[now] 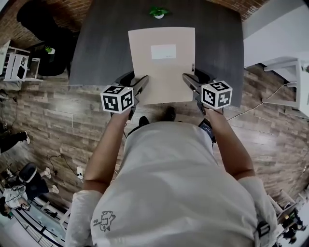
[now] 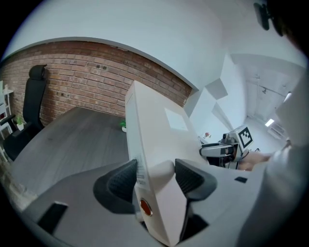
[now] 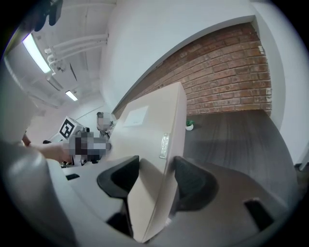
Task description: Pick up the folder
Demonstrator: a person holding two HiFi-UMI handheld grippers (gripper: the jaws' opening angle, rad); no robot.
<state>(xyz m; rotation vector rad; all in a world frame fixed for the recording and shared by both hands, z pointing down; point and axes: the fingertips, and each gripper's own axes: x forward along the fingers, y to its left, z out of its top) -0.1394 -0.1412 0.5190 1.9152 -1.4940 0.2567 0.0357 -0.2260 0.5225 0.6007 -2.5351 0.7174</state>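
A beige folder [image 1: 161,67] with a white label [image 1: 163,51] is held flat above the dark table [image 1: 106,43]. My left gripper [image 1: 137,87] grips its near left edge, and my right gripper [image 1: 190,82] grips its near right edge. In the left gripper view, the folder [image 2: 154,140] stands edge-on between the jaws of the left gripper [image 2: 155,169], with both pads pressed on it. The right gripper view shows the folder [image 3: 154,130] wedged the same way in the right gripper [image 3: 157,166]. The folder's near edge is hidden behind each gripper body.
A small potted plant [image 1: 158,12] stands at the table's far edge. A black office chair [image 1: 43,24] sits off the far left corner, beside a white shelf [image 1: 14,62]. White furniture [image 1: 294,82] stands to the right, and a brick wall [image 2: 82,72] runs behind the table.
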